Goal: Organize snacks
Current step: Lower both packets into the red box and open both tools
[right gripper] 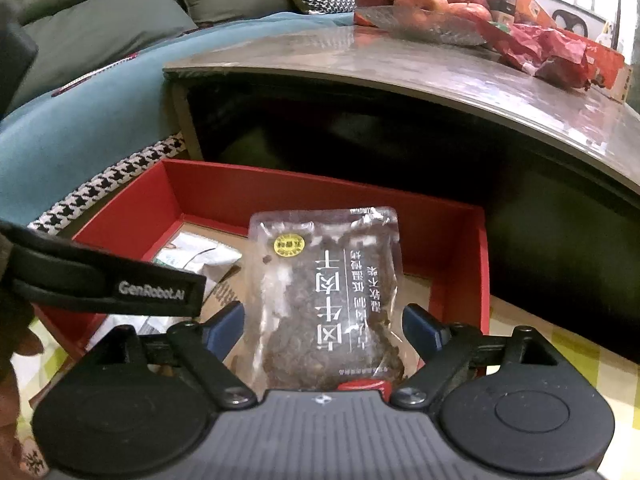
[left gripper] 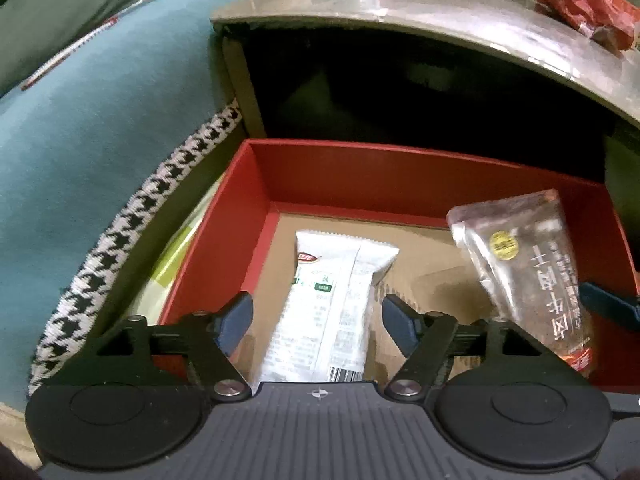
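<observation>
A red box (left gripper: pixel 360 176) with a cardboard floor stands on the floor under a table; it also shows in the right wrist view (right gripper: pixel 280 192). A white snack packet (left gripper: pixel 332 304) lies on its floor between the blue pads of my left gripper (left gripper: pixel 316 320), whose jaws stand wide apart beside the packet. A clear packet of dark dried snack (right gripper: pixel 328 300) stands tilted between the pads of my right gripper (right gripper: pixel 324 328), whose jaws are wide apart around it. That clear packet leans at the box's right side (left gripper: pixel 524 280). The white packet (right gripper: pixel 200 256) shows partly.
A grey table top (right gripper: pixel 400 64) overhangs the box, carrying a bowl of apples (right gripper: pixel 424 4) and red wrappers (right gripper: pixel 552 52). A teal cushion with houndstooth trim (left gripper: pixel 80 160) lies left. A green checked cloth (right gripper: pixel 572 360) covers the floor on the right.
</observation>
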The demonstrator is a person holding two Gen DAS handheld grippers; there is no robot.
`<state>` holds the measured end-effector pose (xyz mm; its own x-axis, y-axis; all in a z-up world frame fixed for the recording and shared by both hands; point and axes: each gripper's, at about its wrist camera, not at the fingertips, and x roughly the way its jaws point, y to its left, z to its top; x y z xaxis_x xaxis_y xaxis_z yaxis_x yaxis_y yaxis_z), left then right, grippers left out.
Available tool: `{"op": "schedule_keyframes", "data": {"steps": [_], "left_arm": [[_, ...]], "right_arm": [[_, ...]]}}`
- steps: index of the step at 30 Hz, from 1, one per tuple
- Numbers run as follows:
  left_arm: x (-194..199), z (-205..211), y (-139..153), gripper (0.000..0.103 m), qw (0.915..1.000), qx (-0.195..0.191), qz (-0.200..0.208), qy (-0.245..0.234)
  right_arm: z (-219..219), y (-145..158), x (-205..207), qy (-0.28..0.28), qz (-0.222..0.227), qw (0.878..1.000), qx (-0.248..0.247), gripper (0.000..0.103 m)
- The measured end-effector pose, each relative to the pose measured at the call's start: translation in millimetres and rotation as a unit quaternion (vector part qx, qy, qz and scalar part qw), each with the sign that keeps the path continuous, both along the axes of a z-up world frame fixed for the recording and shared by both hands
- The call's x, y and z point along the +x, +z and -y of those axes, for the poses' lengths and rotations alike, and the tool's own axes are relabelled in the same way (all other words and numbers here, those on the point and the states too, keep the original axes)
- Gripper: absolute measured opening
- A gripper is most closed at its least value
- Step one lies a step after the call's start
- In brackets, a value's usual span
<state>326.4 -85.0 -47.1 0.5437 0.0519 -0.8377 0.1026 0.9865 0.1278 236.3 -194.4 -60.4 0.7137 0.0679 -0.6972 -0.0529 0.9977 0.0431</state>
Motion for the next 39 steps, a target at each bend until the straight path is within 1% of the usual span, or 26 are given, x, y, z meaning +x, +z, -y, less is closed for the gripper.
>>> {"op": "schedule_keyframes", "data": {"steps": [2, 4, 6, 15, 23, 29, 39], "left_arm": [[-3.3, 0.0, 4.8, 0.081, 1.0000, 0.004, 0.006, 0.000], [-4.4, -1.5, 8.5, 0.082, 1.0000, 0.001, 0.008, 0.003], [-5.9, -2.4, 12.6, 0.084, 0.9999, -0.002, 0.010, 0.007], [-21.7, -9.5, 30.1, 0.085, 0.9996, -0.012, 0.024, 0.011], [-40.5, -17.4, 46.2, 0.086, 0.9989, -0.028, 0.036, 0.012], [-53.5, -24.3, 47.9, 0.087, 0.9988, -0.035, 0.033, 0.014], [-81.2, -33.5, 50.0, 0.088, 0.9990, -0.037, 0.024, 0.008]], "right_arm": [[0.7, 1.9, -0.8, 0.001, 0.003, 1.000, 0.006, 0.091], [-0.7, 7.0, -2.8, 0.002, 0.013, 1.000, -0.004, 0.091], [-1.1, 11.2, -5.1, 0.007, 0.020, 1.000, 0.000, 0.091], [-2.0, 27.2, -14.1, 0.005, 0.029, 1.000, -0.001, 0.091], [-1.5, 46.9, -34.2, 0.001, 0.041, 0.999, 0.000, 0.091], [0.1, 52.7, -51.5, -0.004, 0.038, 0.999, -0.006, 0.091], [5.8, 55.9, -79.9, -0.010, 0.030, 1.000, -0.001, 0.091]]}}
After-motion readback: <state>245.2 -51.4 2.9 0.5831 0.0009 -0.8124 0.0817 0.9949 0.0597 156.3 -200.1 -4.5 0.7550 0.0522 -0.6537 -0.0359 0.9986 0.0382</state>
